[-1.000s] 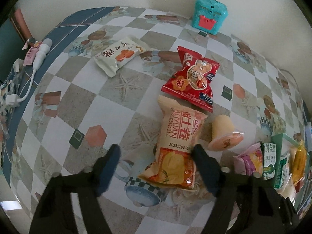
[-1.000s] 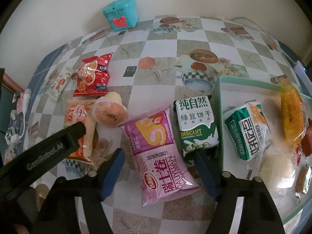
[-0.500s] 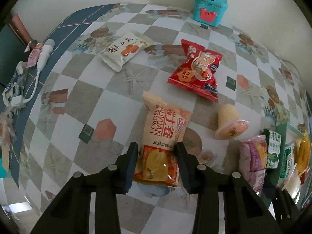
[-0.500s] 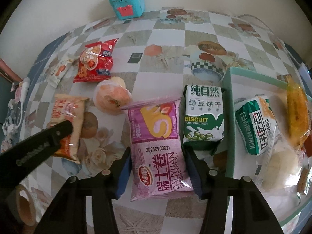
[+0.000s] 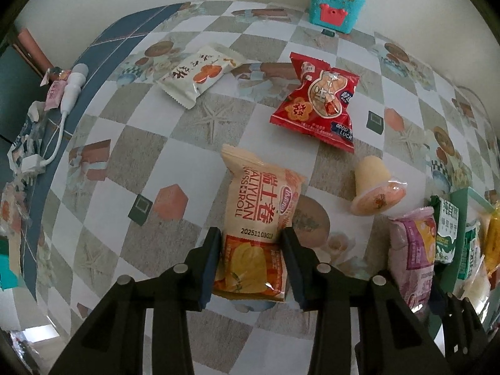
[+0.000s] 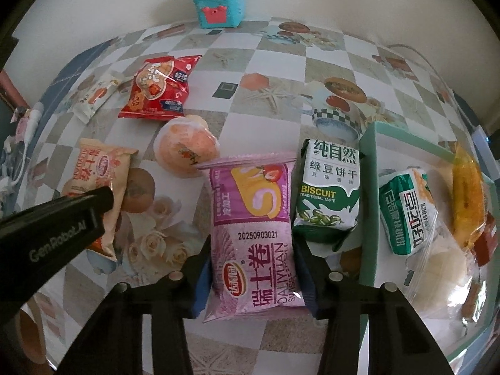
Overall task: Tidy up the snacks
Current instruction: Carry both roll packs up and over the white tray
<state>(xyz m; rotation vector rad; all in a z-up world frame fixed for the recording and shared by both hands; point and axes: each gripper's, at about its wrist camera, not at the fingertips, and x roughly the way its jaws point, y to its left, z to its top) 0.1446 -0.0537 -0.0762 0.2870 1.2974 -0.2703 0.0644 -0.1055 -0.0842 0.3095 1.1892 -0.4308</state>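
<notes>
My left gripper (image 5: pixel 251 251) is shut on the lower end of an orange swiss roll packet (image 5: pixel 259 215), which also shows in the right wrist view (image 6: pixel 100 175). My right gripper (image 6: pixel 253 268) is shut on a pink swiss roll packet (image 6: pixel 253 218), seen at the right edge of the left wrist view (image 5: pixel 412 250). A green biscuit packet (image 6: pixel 328 187) leans against the green tray's wall (image 6: pixel 370 187). A red snack bag (image 5: pixel 318 100), a jelly cup (image 5: pixel 373 184) and a white packet (image 5: pixel 200 75) lie loose on the checkered table.
The tray holds a green-and-white packet (image 6: pixel 409 212), a yellow packet (image 6: pixel 468 200) and a clear-wrapped bun (image 6: pixel 437 268). A teal toy box (image 5: pixel 336 3) stands at the wall. A white cable and charger (image 5: pixel 62 118) lie at the table's left edge.
Both grippers have closed from wide open onto their packets: the left on the orange swiss roll, the right on the pink one. Both packets now sit slightly higher in view.
</notes>
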